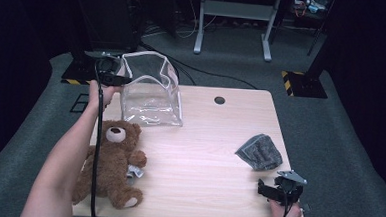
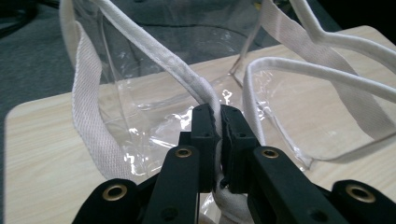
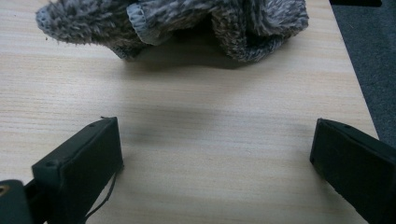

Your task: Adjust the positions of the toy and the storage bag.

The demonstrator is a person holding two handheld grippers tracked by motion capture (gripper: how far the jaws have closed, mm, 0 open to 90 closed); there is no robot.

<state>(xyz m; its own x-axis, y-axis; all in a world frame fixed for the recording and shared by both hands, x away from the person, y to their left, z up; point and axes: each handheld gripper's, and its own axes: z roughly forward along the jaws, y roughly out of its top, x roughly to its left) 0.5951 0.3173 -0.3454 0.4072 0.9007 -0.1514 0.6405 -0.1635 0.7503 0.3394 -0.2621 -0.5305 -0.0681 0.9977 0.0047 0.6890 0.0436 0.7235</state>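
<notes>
A clear plastic bag (image 1: 151,94) with white fabric trim stands open at the back left of the wooden table (image 1: 204,139). My left gripper (image 1: 125,79) is at the bag's left rim, shut on the white trim (image 2: 208,95), which runs between its two black pads. A brown teddy bear (image 1: 110,162) lies on its back at the front left. A grey knitted cloth (image 1: 261,151) lies crumpled at the right. My right gripper (image 1: 272,190) rests low near the front right corner, open, with bare table between its jaws and the knitted cloth (image 3: 187,23) just beyond.
A round cable hole (image 1: 219,100) sits near the table's back edge. The table's right edge (image 3: 359,93) runs close beside my right gripper. Grey carpet, a metal desk frame (image 1: 233,20) and dark equipment stand behind the table.
</notes>
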